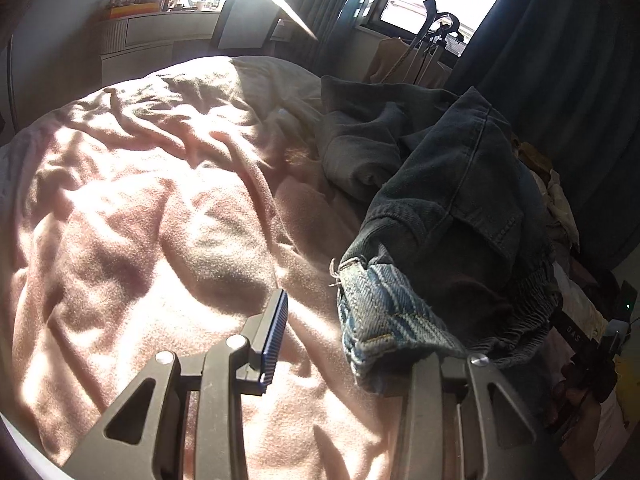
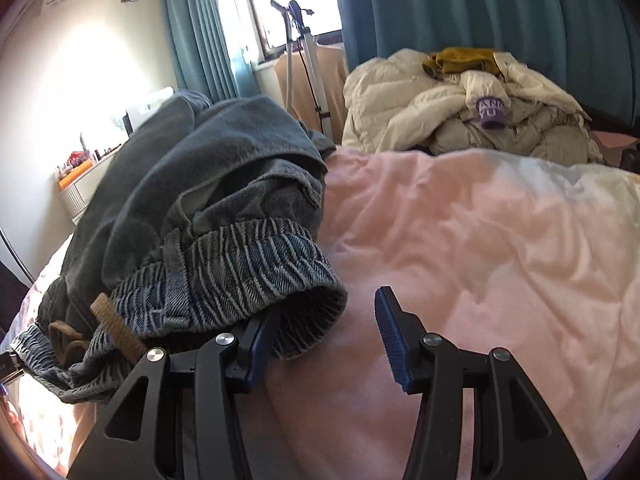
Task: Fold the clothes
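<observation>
Lying bunched on the pink blanket [image 2: 480, 240], the jeans [image 2: 224, 184] look heavy, soft denim (grip the thick elastic waistband [image 2: 256, 272]), which drapes over 1 finger of both the left tongs [image 1: 348, 344] and right tongs [image 2: 324, 336], each parted and clamping nothing.

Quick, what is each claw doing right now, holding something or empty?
Left claw: jaws apart, the dark blue denim trousers draped over one finger, not pinched.
Right claw: jaws apart, one finger tucked under the trousers' elastic waistband, not pinched.
</observation>
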`<action>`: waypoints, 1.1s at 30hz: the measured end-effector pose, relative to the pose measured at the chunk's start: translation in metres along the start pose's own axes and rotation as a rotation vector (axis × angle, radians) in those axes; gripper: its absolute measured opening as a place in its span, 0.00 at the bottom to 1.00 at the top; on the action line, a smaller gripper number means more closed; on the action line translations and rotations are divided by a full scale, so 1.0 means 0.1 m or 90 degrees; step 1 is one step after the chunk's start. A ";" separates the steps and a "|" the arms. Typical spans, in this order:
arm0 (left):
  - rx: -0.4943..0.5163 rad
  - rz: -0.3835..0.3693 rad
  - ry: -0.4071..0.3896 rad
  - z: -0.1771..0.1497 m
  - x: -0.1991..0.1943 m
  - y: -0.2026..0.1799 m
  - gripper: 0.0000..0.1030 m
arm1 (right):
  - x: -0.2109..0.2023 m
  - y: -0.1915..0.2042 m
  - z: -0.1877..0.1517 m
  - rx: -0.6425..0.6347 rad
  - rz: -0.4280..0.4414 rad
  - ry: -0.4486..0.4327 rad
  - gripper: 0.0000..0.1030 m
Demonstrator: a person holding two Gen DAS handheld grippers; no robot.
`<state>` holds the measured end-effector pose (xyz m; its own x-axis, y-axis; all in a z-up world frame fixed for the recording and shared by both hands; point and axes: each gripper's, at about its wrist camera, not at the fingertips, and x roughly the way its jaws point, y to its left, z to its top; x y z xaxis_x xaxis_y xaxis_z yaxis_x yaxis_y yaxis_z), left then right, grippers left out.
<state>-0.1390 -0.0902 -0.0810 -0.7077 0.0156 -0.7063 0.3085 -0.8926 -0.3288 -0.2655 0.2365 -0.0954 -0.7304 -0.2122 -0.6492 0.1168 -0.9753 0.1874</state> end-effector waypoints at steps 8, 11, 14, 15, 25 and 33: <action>0.008 0.003 -0.001 0.00 0.01 -0.02 0.35 | 0.00 -0.11 0.03 0.051 0.084 -0.031 0.45; 0.011 0.000 -0.005 -0.02 0.01 -0.02 0.35 | 0.03 -0.17 0.06 0.116 0.166 -0.056 0.32; 0.021 -0.010 -0.016 -0.03 -0.01 -0.04 0.23 | -0.03 -0.16 0.12 0.152 0.191 -0.077 0.10; 0.027 -0.016 -0.022 -0.03 -0.04 -0.06 0.16 | -0.10 -0.15 0.15 0.153 0.184 -0.087 0.07; 0.114 -0.133 -0.093 -0.22 -0.82 -0.44 0.07 | -1.01 -0.21 0.43 0.192 0.159 -0.172 0.04; 0.170 -0.285 -0.102 -0.41 -1.62 -0.90 0.07 | -1.89 -0.39 0.74 0.156 0.119 -0.223 0.04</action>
<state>-0.0259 0.0059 0.0378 -0.8269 0.3698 -0.4236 -0.2024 -0.8986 -0.3894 -0.1816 0.3190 0.0750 -0.8999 -0.3089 -0.3079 0.1368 -0.8702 0.4734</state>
